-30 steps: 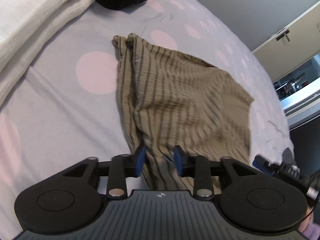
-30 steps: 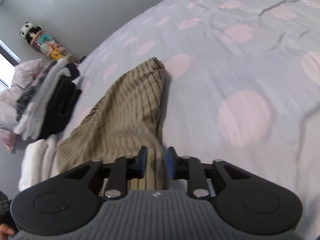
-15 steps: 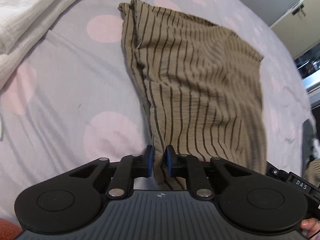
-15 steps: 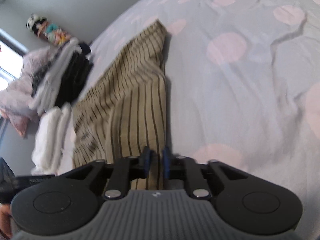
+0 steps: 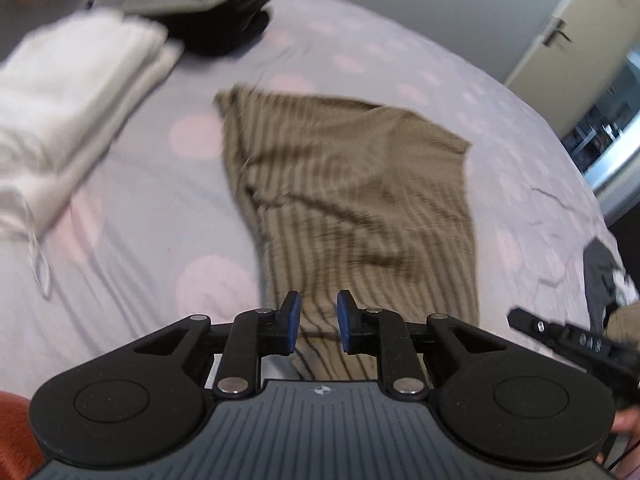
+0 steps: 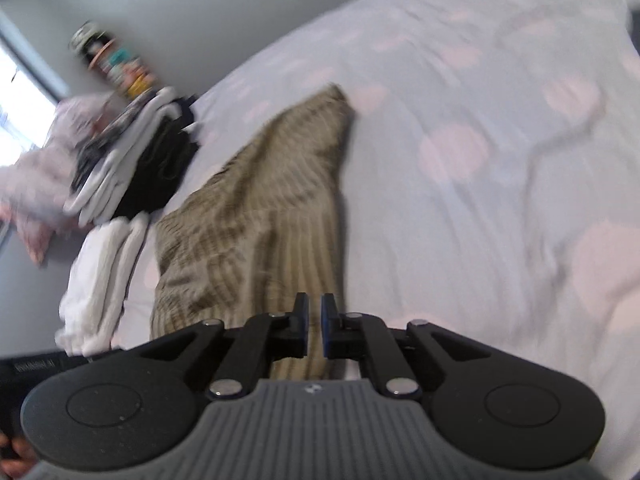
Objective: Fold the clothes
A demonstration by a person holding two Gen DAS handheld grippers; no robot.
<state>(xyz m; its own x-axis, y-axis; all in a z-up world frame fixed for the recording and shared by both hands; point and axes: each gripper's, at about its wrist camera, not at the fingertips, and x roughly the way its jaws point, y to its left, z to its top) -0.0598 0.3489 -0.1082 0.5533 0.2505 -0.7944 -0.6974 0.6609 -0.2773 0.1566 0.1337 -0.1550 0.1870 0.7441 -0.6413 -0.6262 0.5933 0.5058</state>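
A tan cloth with dark stripes point(image 5: 352, 184) lies spread on the lilac dotted bedsheet point(image 5: 140, 220), wrinkled in the middle. My left gripper point(image 5: 318, 320) hovers over its near edge; the jaws are opening and the cloth shows in the gap, untouched by the blue pads. In the right wrist view the same cloth point(image 6: 256, 216) narrows toward my right gripper point(image 6: 315, 328). Its jaws stand a narrow slit apart with the cloth's near edge in it, and they are starting to open.
Folded white towels point(image 5: 68, 92) and a black garment point(image 5: 228, 28) lie at the far left. The right wrist view shows a stack of clothes point(image 6: 132, 160), white towels point(image 6: 104, 272) and a toy bottle point(image 6: 112, 64). A dark garment point(image 5: 604, 280) lies at the bed's right edge.
Both grippers closed on the cloth's near edge and drew it out flat. Since then both have pulled back and up, the cloth has gone slack, and the left jaws have parted again.
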